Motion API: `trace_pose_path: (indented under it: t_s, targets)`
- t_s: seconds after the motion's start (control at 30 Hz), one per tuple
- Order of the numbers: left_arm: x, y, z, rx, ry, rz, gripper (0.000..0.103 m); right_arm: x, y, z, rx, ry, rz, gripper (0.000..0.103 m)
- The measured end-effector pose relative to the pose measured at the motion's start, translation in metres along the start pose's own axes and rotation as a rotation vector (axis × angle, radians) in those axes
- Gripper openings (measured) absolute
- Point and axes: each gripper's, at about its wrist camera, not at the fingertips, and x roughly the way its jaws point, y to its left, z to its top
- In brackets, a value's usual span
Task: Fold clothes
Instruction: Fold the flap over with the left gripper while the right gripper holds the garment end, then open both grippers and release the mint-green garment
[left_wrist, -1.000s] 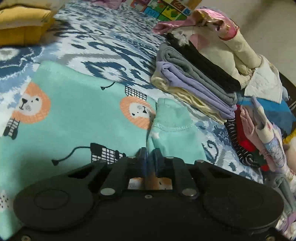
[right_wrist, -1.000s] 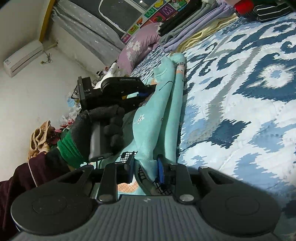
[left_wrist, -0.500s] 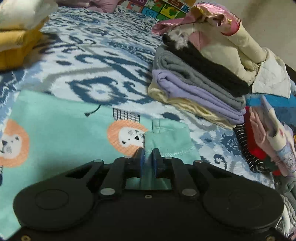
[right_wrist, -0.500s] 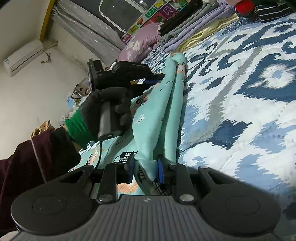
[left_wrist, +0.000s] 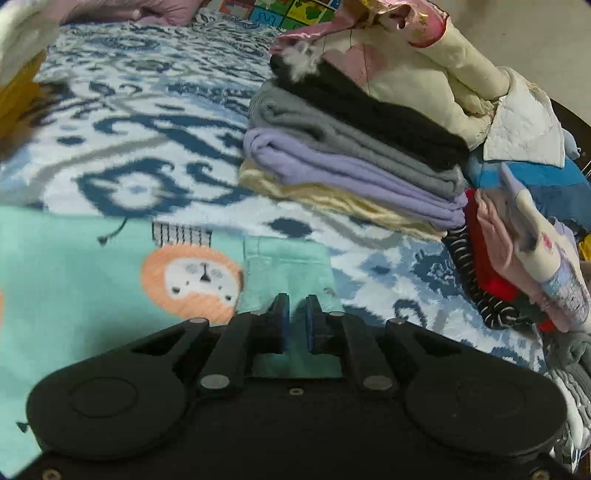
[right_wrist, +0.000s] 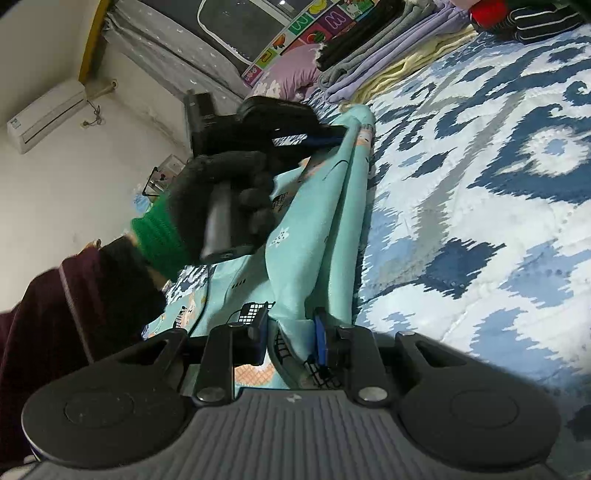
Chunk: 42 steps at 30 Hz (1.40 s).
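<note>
gripping one teal garment (left_wrist: 92, 280), two tongs.

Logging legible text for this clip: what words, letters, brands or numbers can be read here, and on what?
"M": on a purple tile of the alphabet play mat standing behind the bed, right wrist view.
Other mat tiles in that view: fruit pictures with letters too blurred to read.
Mat tiles in the left wrist view: unreadable.
Air conditioner: no legible brand.
Mint lion garment: pictures only, no text.
</note>
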Motion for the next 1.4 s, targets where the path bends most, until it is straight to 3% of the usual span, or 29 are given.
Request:
trace_pose_path:
  t_s: [0.17,0.33,0.6,0.87,0.97,1.07,1.17,1.4]
  targets:
    - [-0.018,-0.010,0.001,0.057,-0.018,-0.032,0.008,-0.001,0.000,0.000,-0.001,0.001,-0.001,0.025]
    - [0.014,-0.025,-0.007,0.154,0.087,0.043,0.008,-0.001,-0.001,-0.001,-0.001,0.000,-0.001,0.025]
    - [-0.047,-0.018,-0.015,0.136,0.004,0.003,0.009,-0.005,0.011,-0.001,-0.038,-0.006,-0.036,0.027]
    - [-0.122,-0.034,-0.086,0.322,-0.043,-0.091,0.009,-0.046,0.042,-0.014,-0.206,-0.015,-0.157,0.028]
    - [-0.129,-0.042,-0.114,0.396,-0.029,-0.130,0.009,-0.057,0.048,-0.013,-0.258,-0.024,-0.189,0.024]
    - [-0.122,-0.050,-0.136,0.491,-0.015,-0.131,0.009,-0.062,0.057,-0.013,-0.348,-0.081,-0.217,0.009]
    - [-0.107,-0.050,-0.146,0.525,0.004,-0.108,0.009,-0.048,0.064,-0.013,-0.456,-0.109,-0.224,0.005]
    - [-0.100,-0.033,-0.146,0.438,0.030,-0.151,0.012,-0.005,0.054,-0.021,-0.433,0.032,-0.255,0.002]
